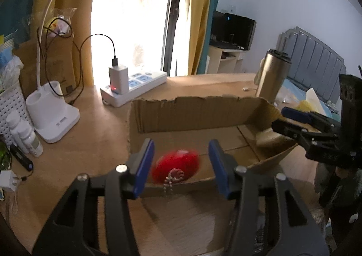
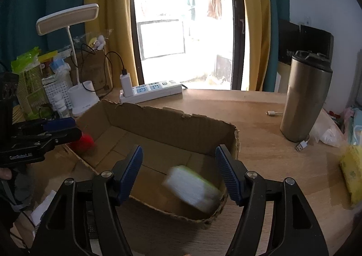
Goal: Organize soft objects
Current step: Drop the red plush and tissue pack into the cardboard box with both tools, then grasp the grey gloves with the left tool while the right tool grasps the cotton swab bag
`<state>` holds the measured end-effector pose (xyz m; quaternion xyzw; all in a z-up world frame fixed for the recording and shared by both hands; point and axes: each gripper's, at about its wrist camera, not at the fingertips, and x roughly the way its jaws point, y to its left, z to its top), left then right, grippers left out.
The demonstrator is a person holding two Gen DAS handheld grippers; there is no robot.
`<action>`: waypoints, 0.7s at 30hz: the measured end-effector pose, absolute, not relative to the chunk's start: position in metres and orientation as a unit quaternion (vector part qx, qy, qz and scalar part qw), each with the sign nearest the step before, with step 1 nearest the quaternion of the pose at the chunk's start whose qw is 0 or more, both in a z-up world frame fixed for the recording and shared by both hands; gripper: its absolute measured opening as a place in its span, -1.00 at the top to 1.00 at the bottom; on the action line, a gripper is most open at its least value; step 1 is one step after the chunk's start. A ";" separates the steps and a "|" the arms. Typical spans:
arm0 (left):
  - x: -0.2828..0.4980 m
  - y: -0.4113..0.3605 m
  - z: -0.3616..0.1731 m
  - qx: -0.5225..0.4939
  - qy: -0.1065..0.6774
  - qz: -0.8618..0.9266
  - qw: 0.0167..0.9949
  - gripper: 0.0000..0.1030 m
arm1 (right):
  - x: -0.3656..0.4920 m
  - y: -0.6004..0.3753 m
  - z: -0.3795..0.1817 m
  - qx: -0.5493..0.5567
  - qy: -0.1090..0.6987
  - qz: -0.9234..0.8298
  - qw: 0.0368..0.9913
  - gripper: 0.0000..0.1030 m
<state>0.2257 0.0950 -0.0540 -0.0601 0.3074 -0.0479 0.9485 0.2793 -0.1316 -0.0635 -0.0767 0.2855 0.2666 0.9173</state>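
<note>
An open cardboard box (image 1: 192, 111) (image 2: 158, 120) lies on the wooden desk. In the left wrist view a red soft ball (image 1: 176, 163) with a beaded string is blurred just inside the box's near wall. My left gripper (image 1: 181, 141) (image 2: 75, 128) is open above it, its blue pads clear of it on both sides. In the right wrist view a white sponge with a green edge (image 2: 192, 188) is blurred at the box's near right corner. My right gripper (image 2: 179, 147) (image 1: 279, 118) is open over that end and touches nothing. The red ball (image 2: 82, 143) shows at the box's far left end.
A white power strip (image 1: 135, 84) with a charger and a lamp base (image 1: 54, 111) stand behind the box on the left. A steel tumbler (image 2: 305, 97) stands to the right, with a USB cable (image 2: 301, 146) and a yellow packet (image 2: 353, 176) nearby. A white basket (image 2: 56, 93) with bottles sits far left.
</note>
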 end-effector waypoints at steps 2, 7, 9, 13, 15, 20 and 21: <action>0.222 0.093 -0.051 -0.054 0.300 -0.045 0.951 -0.12 | 0.278 -0.135 -0.061 -0.074 0.283 0.267 0.918 -0.42; 0.208 0.091 -0.040 -0.053 0.282 -0.044 0.957 -0.41 | 0.269 -0.143 -0.053 -0.070 0.277 0.268 0.920 -0.42; 0.201 0.091 -0.035 -0.049 0.276 -0.041 0.959 -0.41 | 0.264 -0.145 -0.048 -0.068 0.274 0.267 0.921 -0.42; 0.187 0.094 -0.024 -0.052 0.267 -0.035 0.962 -0.42 | 0.250 -0.154 -0.040 -0.063 0.269 0.265 0.924 -0.42; 0.179 0.096 -0.019 -0.056 0.262 -0.032 0.963 -0.42 | 0.241 -0.157 -0.035 -0.062 0.267 0.265 0.924 -0.42; 0.158 0.095 -0.011 -0.064 0.250 -0.028 0.966 -0.43 | 0.218 -0.160 -0.026 -0.063 0.260 0.270 0.925 -0.42; 0.154 0.095 -0.010 -0.065 0.248 -0.029 0.966 -0.43 | 0.214 -0.161 -0.024 -0.065 0.259 0.271 0.925 -0.42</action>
